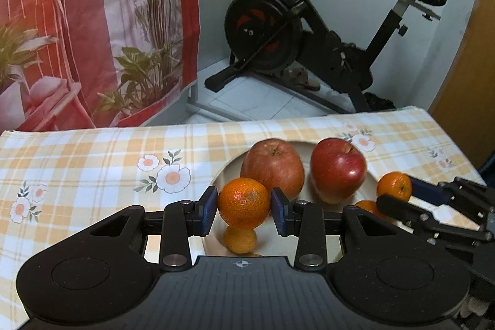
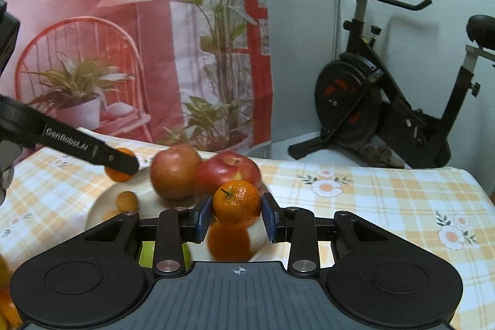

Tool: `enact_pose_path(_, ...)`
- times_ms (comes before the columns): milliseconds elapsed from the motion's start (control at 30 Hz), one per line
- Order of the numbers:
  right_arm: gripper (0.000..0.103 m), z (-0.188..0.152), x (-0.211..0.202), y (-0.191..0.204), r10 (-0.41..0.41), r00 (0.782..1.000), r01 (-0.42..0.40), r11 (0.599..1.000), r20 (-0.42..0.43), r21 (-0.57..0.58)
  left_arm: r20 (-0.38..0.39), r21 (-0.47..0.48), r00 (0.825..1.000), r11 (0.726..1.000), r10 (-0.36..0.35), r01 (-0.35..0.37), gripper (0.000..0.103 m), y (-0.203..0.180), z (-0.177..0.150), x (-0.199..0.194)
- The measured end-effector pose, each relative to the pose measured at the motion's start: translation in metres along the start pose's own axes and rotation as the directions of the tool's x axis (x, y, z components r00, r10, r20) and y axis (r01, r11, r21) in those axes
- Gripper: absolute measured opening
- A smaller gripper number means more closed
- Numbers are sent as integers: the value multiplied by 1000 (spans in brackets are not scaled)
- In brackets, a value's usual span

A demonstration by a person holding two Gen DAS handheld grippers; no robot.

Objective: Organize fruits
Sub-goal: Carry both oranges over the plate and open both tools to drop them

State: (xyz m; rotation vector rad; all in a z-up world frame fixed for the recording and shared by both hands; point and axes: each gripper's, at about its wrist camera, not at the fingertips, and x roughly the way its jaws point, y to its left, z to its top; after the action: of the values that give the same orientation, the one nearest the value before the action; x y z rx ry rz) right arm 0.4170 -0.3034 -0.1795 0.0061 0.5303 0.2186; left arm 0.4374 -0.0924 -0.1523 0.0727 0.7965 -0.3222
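Note:
A white plate (image 1: 229,172) on the checked tablecloth holds two red apples (image 1: 273,166) (image 1: 337,169) and small oranges. My left gripper (image 1: 244,206) is shut on an orange (image 1: 243,202) and holds it just above the plate; a smaller orange (image 1: 240,238) lies under it. My right gripper (image 2: 236,214) is shut on another orange (image 2: 236,201) over the plate's near edge (image 2: 92,212), with its reflection below. The right gripper also shows in the left wrist view (image 1: 399,195), and the left one in the right wrist view (image 2: 122,164). The apples (image 2: 175,175) (image 2: 229,170) stand behind.
A green fruit (image 2: 148,255) shows under my right gripper, and yellow-orange fruit (image 2: 4,299) at the lower left edge. An exercise bike (image 1: 309,30) and a printed curtain (image 1: 92,20) stand beyond the table's far edge. Bare tablecloth (image 2: 386,206) lies to the right of the plate.

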Motion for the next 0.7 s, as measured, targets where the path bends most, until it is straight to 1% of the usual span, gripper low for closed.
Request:
enact_pose_path(133, 32, -4, 9, -7, -14, 1000, 14, 1000, -17, 0, -12, 3, 1000, 1000, 4, -4, 40, 2, -3, 8)
enact_pose_path(300, 32, -3, 15, -8, -16, 1000, 16, 1000, -14, -7, -8, 1, 1000, 1000, 8, -8, 40, 4, -2, 13)
enact_pose_path(500, 36, -2, 20, -7, -11, 1000, 11, 1000, -14, -24, -6, 15, 1000, 1000, 8, -8, 40, 2, -2, 17)
enact_pose_path(700, 42, -4, 13, -10, -17, 1000, 17, 1000, 2, 4, -6, 9, 1000, 1000, 11, -11, 43, 3, -1, 16)
